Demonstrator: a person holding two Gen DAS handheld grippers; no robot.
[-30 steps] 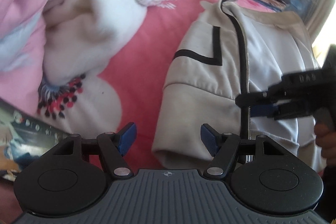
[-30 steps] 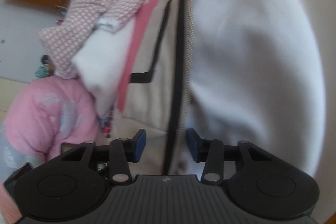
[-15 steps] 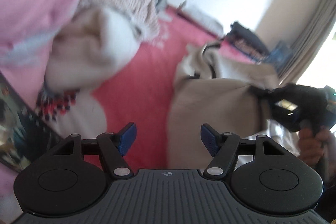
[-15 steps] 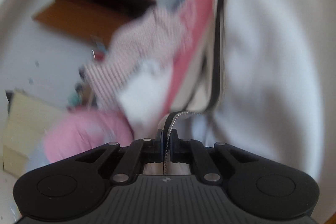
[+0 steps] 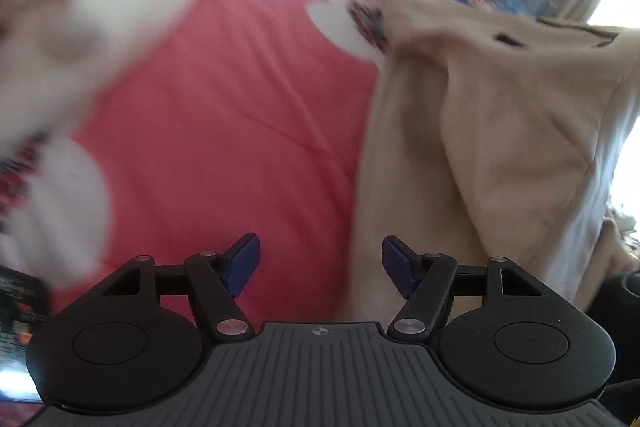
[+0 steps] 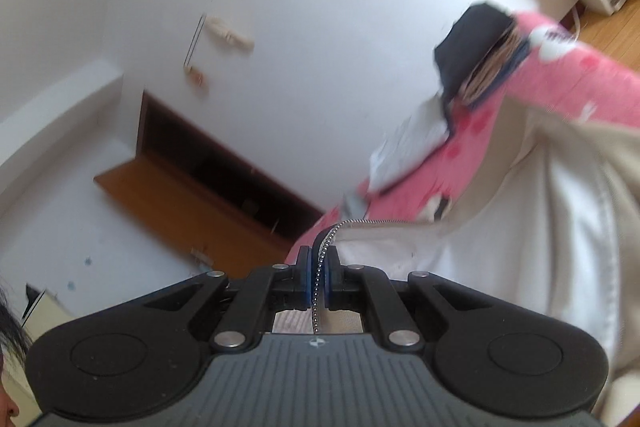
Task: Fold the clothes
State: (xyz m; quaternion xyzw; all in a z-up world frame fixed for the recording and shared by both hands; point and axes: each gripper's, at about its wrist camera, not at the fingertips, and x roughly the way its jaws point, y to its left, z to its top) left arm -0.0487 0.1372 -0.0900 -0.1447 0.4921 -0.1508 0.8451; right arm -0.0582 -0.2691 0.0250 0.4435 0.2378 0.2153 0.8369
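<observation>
Jacket (image 5: 500, 131) is being lifted by its zipper edge, clamped in the right gripper (image 6: 316, 277), while the left gripper (image 5: 318, 259), jaws apart, is probably needing a free edge to pinch.

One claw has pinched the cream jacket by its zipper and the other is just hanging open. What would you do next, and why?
Probably bring the open left gripper rightward to the beige jacket and pinch its near edge. Only the right gripper holds it, shut on the zipper edge, so the cloth hangs bunched above the pink bedspread; a second grip would spread it.
</observation>
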